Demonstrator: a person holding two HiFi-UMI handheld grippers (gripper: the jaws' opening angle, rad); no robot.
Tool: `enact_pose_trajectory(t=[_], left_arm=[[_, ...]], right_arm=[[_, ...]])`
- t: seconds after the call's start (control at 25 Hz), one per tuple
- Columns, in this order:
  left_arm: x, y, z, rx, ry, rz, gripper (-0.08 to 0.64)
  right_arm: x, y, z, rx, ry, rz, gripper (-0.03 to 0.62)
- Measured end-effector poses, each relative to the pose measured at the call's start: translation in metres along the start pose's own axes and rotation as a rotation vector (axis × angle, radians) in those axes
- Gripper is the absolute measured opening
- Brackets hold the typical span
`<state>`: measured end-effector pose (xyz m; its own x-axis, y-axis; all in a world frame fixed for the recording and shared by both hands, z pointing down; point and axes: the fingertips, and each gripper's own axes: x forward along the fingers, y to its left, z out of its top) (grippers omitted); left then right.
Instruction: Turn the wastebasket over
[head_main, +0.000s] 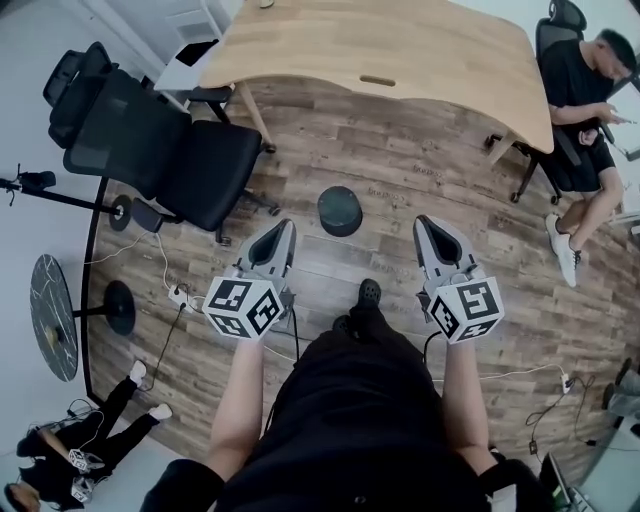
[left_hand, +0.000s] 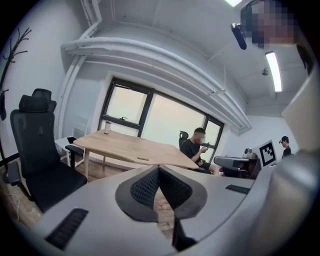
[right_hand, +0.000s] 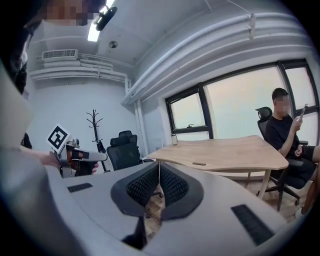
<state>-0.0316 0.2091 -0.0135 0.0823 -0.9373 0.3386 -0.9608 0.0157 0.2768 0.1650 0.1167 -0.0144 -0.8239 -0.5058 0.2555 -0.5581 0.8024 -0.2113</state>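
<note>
Nothing done yet: the wastebasket (head_main: 340, 210) stands untouched just ahead, between left gripper (head_main: 281, 230) and right gripper (head_main: 429, 227), both closed and empty

Wood-plank floor (head_main: 400, 160), round black wastebasket (head_main: 340, 211) on it, black office chair (head_main: 170, 150), wooden desk (head_main: 400, 50)

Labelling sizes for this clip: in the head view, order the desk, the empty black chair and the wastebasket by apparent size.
Largest: desk, cropped at the top.
Then: empty black chair.
Smallest: wastebasket.
</note>
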Motion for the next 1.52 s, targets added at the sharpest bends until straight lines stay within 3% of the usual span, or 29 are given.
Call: enact_pose_trajectory(t=[0.44,0.84,1.0,1.24,1.52], left_arm=[[0.018,0.01,-0.016,-0.016,0.048,0.033,0.017],[0.048,0.058,-0.015,-0.026,0.102,-0.048,0.017],[0.083,0.085,-0.008,-0.031,0.155,-0.13,0.018],[0.129,0.116,0.008,0.034,0.229,-0.301,0.018],[0.167,0.144,-0.002,0.076,0.335,-0.448,0.018]], right_arm=[[0.028,-0.009,-0.018,0.024,0.066,0.043,0.032],[0.077,0.002,-0.021,0.03,0.106,-0.03,0.034],[0.096,0.001,-0.012,0.031,0.119,-0.13,0.034],[0.13,0.002,0.0,0.079,0.097,-0.291,0.034],[0.169,0.015,-0.021,0.13,0.131,-0.383,0.034]])
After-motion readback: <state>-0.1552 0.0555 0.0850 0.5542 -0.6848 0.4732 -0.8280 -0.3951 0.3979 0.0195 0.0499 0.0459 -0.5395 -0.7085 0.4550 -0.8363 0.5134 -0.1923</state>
